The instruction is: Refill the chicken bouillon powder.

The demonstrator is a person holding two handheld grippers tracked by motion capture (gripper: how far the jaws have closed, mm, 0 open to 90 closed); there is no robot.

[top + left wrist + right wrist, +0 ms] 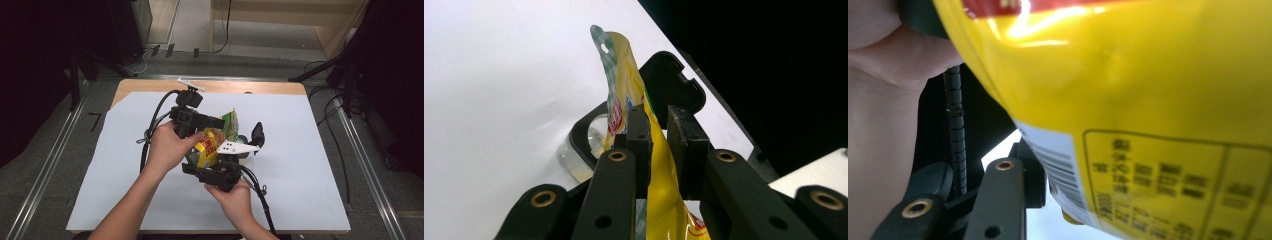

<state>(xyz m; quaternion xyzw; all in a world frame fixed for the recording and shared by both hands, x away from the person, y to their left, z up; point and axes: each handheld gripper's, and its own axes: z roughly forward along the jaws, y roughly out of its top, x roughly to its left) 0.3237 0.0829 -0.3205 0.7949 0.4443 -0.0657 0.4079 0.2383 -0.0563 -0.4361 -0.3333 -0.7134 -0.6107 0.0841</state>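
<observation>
Here the glossy yellow snack pouch [212, 145] is hanging above the white-covered bench [310, 165], its long axis running up from the left gripper [658, 135], whose fingers [639, 137] are clamping its top seam. The right gripper [227, 167] is sitting just below; its fingers' state I cannot tell.

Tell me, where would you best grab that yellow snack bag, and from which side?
Probably by the flat sealed strip at the top of the yellow snack bag. It stands up thin like a fin, so two jaws can close on its two faces from either side, as the left gripper does here. The belly looks puffy and glossy, and would likely slip or crush.
</observation>
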